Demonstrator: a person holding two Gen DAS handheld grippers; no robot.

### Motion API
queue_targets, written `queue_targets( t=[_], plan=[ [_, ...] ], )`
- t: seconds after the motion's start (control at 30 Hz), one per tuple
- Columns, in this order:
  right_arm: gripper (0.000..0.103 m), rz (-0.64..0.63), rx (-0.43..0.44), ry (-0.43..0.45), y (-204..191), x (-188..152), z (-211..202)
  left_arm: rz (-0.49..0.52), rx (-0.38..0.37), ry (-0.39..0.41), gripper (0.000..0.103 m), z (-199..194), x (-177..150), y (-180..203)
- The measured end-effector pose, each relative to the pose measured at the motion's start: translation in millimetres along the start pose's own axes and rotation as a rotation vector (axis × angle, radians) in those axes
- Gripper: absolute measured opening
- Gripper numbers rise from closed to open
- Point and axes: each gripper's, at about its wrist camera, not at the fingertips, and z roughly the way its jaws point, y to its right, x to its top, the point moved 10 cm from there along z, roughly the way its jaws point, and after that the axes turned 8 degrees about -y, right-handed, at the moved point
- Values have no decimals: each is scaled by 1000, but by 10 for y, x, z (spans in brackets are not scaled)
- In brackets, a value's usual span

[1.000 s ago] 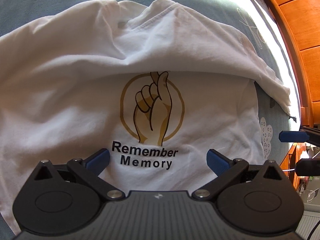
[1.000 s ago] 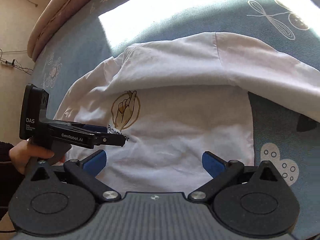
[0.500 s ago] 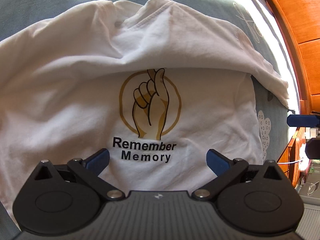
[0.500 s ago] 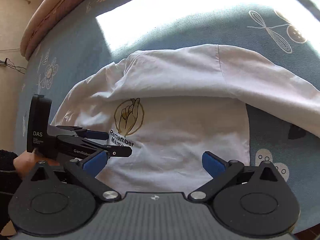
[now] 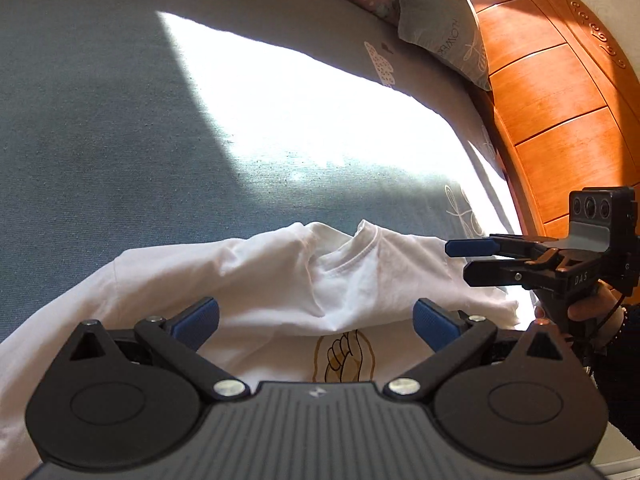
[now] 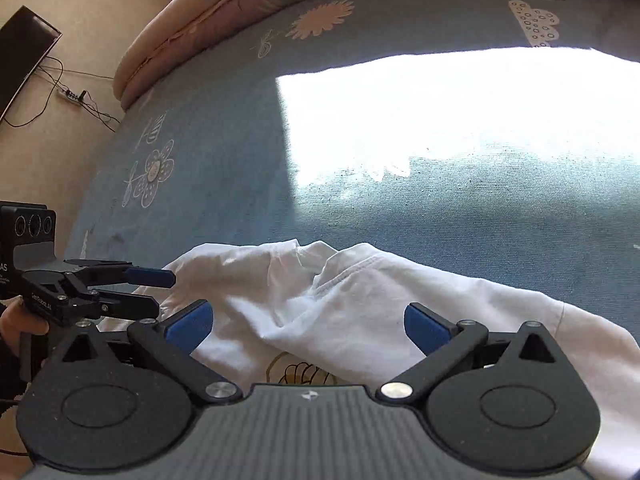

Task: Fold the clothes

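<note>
Sunlight falls in a bright patch across the blue bedspread (image 5: 120, 128), with a wooden headboard (image 5: 560, 92) and a pillow (image 5: 436, 20) at the far side. On the near part of the bed lies the white T-shirt (image 5: 288, 272), its top part with the collar (image 5: 360, 246) folded down over the chest so that only part of the gold hand print (image 5: 346, 356) shows. Both tools hang above it and grip nothing: the left gripper (image 5: 316, 318) has its blue pads spread wide over the fold, and the right gripper (image 6: 308, 322) is likewise released, the two side by side and near each other. To fold well from here, I would judge that each should pinch one side of the shirt at matching points, take both layers, and carry them over evenly so the edges meet without bunching. Compared with a second ago, both cameras have tipped up: then they looked down on the full print and its lettering, now they look along the bed toward the pillows, and the lettering is hidden behind the tool bodies.
</note>
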Motion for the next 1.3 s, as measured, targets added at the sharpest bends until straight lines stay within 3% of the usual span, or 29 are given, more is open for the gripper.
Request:
queue_targets(
  t=[0.23,0.33,0.43,0.53,0.7,0.83,0.93,1.03,1.1,1.23,1.3],
  plan=[
    [103,-123,48,-34,283,307,270,133,-34,-23,102,495,476,117],
    [103,-100,116,-55,411,335,452,146,-111,-91,102,714,503,166],
    [103,-75,199,-94,452,213,536,149,-121,-147,101,840,374,133],
    [103,-93,257,-113,348,7,451,132,-176,-196,102,819,144,151],
    [103,-107,278,-169,176,-456,402,89,-215,-244,102,734,-360,192],
    [103,-103,265,-248,76,-927,513,49,-189,-325,102,844,-837,113],
    [103,-88,260,-287,13,-1231,589,43,-185,-297,102,812,-919,132],
    [103,-78,254,-264,-36,-1256,526,90,-180,-258,102,698,-766,241],
    [103,-106,238,-222,-66,-1097,416,149,-186,-219,102,582,-567,334],
    [103,-193,222,-90,-76,-510,144,250,-176,-120,102,438,24,370],
    [103,-211,228,-30,-15,-172,80,273,-174,-111,102,510,277,323]
  ],
)
